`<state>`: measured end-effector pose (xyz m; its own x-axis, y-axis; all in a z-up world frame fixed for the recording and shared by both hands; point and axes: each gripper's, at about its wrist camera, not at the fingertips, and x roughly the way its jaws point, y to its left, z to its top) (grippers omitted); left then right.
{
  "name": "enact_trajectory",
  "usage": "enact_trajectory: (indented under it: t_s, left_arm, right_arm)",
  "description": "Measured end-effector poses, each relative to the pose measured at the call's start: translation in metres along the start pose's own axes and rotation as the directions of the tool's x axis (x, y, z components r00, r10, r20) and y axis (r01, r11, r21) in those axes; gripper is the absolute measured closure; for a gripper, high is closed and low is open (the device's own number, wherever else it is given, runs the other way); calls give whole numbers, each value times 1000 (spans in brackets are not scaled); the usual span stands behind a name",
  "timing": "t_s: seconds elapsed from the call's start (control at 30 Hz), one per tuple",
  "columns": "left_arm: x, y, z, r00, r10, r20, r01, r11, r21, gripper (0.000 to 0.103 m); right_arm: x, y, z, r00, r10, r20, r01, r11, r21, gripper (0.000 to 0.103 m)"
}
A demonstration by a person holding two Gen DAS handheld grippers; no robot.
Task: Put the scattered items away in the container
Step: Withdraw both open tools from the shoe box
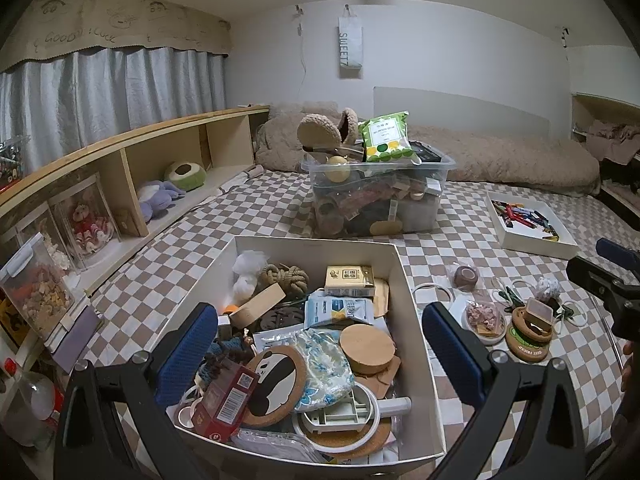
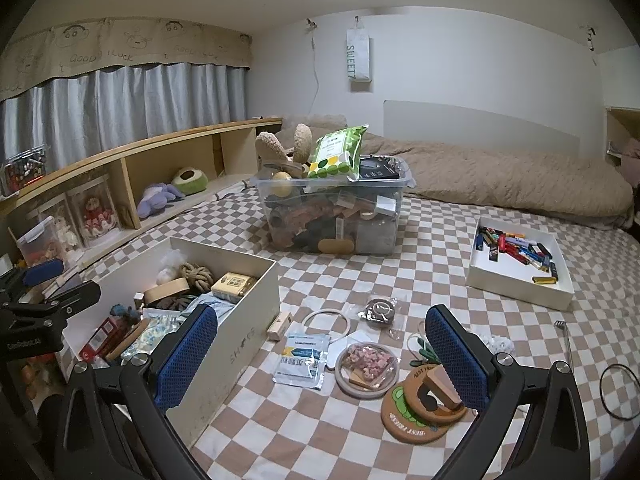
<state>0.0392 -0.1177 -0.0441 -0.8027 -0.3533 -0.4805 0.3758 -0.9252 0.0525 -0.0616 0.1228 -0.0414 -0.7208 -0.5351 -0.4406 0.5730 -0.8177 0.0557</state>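
The brown-and-white checked bedspread (image 2: pixel 400 280) carries all items. The white rectangular cardboard box (image 1: pixel 416 320), the container, sits on it crowded with goods, among them a round cork panda coaster (image 1: pixel 272 384) and a round wooden lid (image 1: pixel 367 344). The left gripper (image 1: pixel 320 344) hangs directly over this box, jaws spread wide, nothing between them. The right gripper (image 2: pixel 322 360) hangs over the loose items beside the box, jaws likewise wide apart and empty. Between its fingers lie a white-and-blue foil sachet (image 2: pixel 302 360), a round dish of pink pieces (image 2: pixel 366 364) and a thin white ring (image 2: pixel 326 320). A round cork coaster with green print (image 2: pixel 416 412), a brown wooden holder resting on it, lies against the right finger. A wrapped dark round item (image 2: pixel 380 310) lies just beyond the dish.
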Motion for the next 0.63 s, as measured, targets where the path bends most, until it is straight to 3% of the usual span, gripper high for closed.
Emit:
enact_trajectory:
  t_s: [0.63]
  left_arm:
    - [-1,2,-3,1000,16,17,-16,1000,-4,0]
  right_arm:
    - [3,2,-2,1000,8,-20,-9,1000,-8,0]
